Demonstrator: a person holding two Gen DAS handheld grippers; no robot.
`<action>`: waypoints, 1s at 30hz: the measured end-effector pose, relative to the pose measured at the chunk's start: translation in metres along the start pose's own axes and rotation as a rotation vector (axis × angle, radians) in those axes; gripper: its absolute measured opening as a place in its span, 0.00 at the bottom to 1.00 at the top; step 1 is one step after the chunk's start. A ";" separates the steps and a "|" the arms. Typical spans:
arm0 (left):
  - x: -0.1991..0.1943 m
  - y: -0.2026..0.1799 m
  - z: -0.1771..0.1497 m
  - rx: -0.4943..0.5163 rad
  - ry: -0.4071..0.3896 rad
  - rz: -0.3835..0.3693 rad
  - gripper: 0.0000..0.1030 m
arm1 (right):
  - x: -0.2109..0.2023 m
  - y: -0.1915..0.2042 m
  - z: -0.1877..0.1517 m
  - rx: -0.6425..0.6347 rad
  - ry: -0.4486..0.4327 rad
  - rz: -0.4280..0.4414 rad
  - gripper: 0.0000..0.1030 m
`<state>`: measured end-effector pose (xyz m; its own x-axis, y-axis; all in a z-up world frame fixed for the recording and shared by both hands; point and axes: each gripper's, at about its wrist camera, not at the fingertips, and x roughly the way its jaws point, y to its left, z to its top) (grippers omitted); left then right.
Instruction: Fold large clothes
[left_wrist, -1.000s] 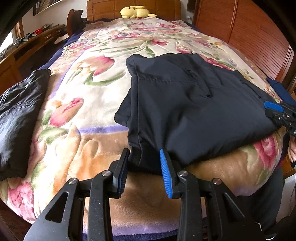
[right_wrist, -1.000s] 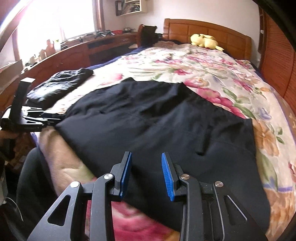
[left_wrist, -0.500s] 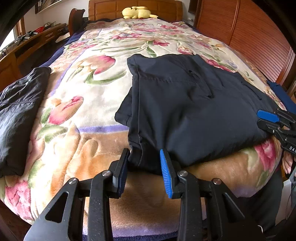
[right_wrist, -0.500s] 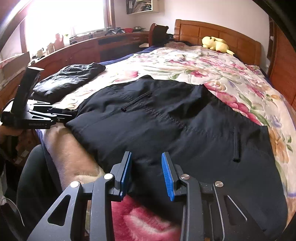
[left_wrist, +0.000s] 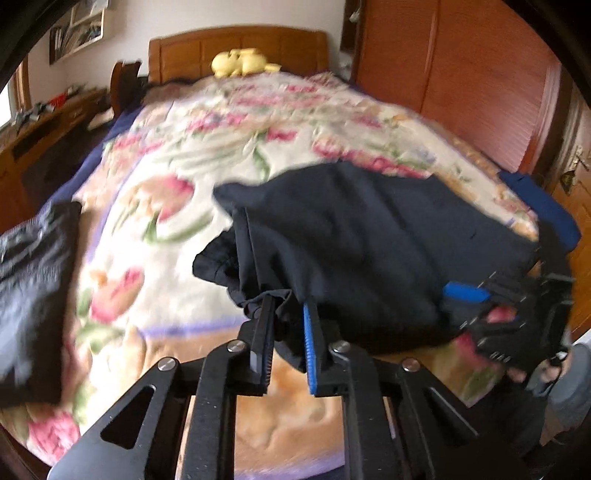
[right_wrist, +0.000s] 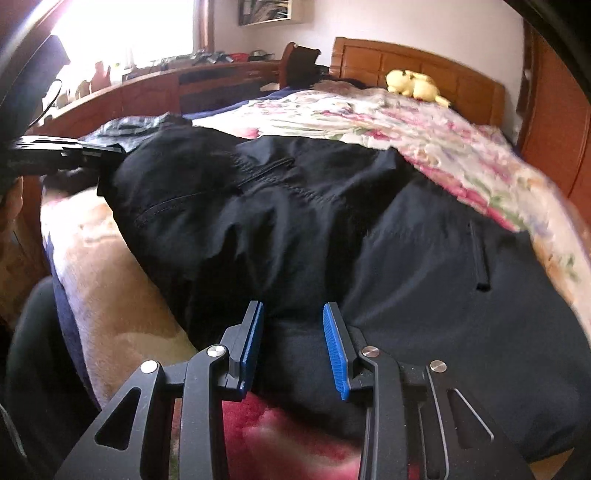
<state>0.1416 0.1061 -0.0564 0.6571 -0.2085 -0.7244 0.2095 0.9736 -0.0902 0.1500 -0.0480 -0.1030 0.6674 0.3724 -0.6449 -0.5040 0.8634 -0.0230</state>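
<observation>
**Dark garment gripped at one corner on the flowered bed**

The dark garment (left_wrist: 369, 236) lies across the near end of the floral blanket (left_wrist: 207, 155). In the left wrist view it spreads from the centre toward 3 o'clock. Its near left corner is bunched between the fingers of the left gripper (left_wrist: 286, 325), at 6 o'clock. Those jaws are closing, with the fabric pinched between the pads and the corner pulled up off the blanket into a gathered peak.

The right gripper (right_wrist: 293, 343) sits at 6 o'clock in its own view. Its jaws stand partly open, with the garment's near edge lying between the blue pads; the frame does not settle whether they press on the cloth. From there the garment runs away toward 12 o'clock and out to 3 o'clock.

A second dark garment (left_wrist: 26, 295) lies at 9 o'clock in the left view, well apart. A yellow plush toy (right_wrist: 413, 86) rests by the wooden headboard (right_wrist: 424, 66) at 1 o'clock in the right view.
</observation>
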 end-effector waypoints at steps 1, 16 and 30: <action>-0.005 -0.006 0.008 0.006 -0.021 -0.013 0.13 | 0.001 -0.005 0.001 0.017 0.002 0.018 0.33; -0.006 -0.169 0.100 0.267 -0.070 -0.330 0.04 | -0.107 -0.101 -0.027 0.154 -0.103 -0.016 0.33; 0.011 -0.154 0.082 0.259 0.041 -0.165 0.23 | -0.136 -0.123 -0.061 0.136 -0.085 -0.075 0.33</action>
<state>0.1763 -0.0538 0.0052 0.5698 -0.3530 -0.7421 0.4924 0.8696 -0.0356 0.0879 -0.2256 -0.0591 0.7474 0.3275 -0.5781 -0.3758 0.9259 0.0388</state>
